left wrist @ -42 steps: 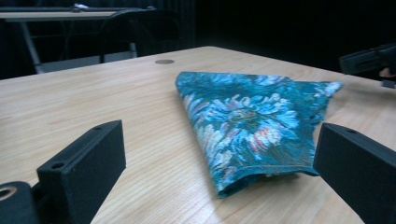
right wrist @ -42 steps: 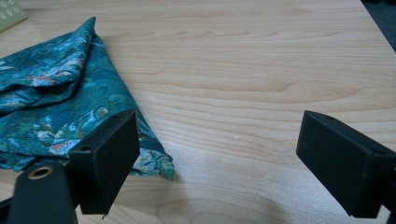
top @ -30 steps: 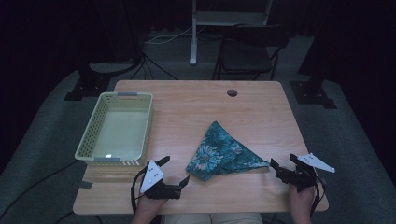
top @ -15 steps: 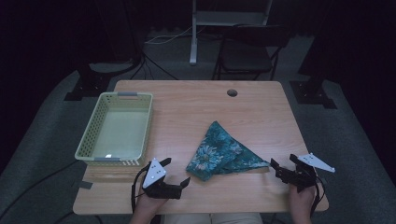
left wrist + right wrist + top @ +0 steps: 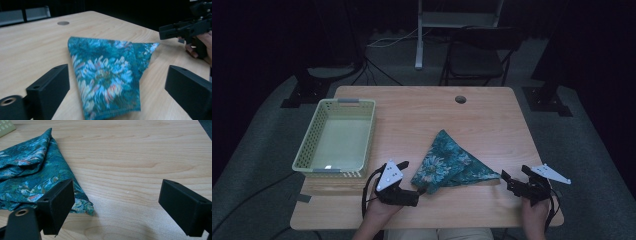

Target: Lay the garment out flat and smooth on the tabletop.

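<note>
- The teal flowered cloth [image 5: 453,166] lies folded in a rough triangle on the near middle of the table [image 5: 492,115], well apart from the pale basket [image 5: 337,137] at the far left.
- The risk, as I see it — a jaw may pinch just the top layer, so the fold slides open when lifted.
- The left gripper [image 5: 414,187] sits at the cloth's near-left corner, jaws wide but having just begun to close, nothing pressed between them yet.
- The right gripper [image 5: 507,178] rests just beside the cloth's right tip — jaws spread, empty.
</note>
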Demonstrator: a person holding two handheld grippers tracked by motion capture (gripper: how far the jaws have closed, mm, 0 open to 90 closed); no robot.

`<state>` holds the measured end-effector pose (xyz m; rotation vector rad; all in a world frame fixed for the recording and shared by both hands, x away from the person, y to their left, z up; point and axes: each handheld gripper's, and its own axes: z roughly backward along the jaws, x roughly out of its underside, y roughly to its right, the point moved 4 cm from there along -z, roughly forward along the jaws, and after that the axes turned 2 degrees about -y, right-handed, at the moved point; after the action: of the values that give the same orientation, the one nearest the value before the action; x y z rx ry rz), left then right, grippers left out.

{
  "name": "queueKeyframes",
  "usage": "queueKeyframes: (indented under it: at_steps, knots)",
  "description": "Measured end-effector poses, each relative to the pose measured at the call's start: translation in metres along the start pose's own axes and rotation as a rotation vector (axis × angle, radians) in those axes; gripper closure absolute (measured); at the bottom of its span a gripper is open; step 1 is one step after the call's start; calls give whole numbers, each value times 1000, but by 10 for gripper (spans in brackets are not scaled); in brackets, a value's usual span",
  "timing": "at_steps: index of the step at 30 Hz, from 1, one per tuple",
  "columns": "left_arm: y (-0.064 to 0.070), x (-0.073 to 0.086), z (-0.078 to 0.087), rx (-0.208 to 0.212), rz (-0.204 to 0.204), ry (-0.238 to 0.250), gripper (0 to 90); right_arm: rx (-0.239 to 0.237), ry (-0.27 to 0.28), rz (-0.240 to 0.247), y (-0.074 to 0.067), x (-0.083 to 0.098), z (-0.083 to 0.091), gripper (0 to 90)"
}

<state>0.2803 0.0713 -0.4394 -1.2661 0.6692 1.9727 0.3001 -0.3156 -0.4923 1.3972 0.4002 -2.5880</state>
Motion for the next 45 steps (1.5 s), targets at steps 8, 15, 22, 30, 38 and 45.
queueKeyframes:
  at_steps: [8,15,22,30,38,45]
  knots:
    - [14,-20,-18,19,-38,-22,87,-3,-2,-2,0,0,0,129]
    - [26,-39,-39,44,-81,-33,138,-12,3,-10,1,0,1,129]
    - [37,-49,-68,76,-108,-122,190,-20,-5,-8,0,1,0,129]
    - [41,-54,-100,94,-127,-193,292,-30,-6,-9,0,1,0,129]
    - [45,-52,-132,85,-119,-249,363,-44,-13,-10,0,1,-1,130]
    - [44,-38,-157,70,-116,-367,364,-52,-18,-9,0,1,-1,130]
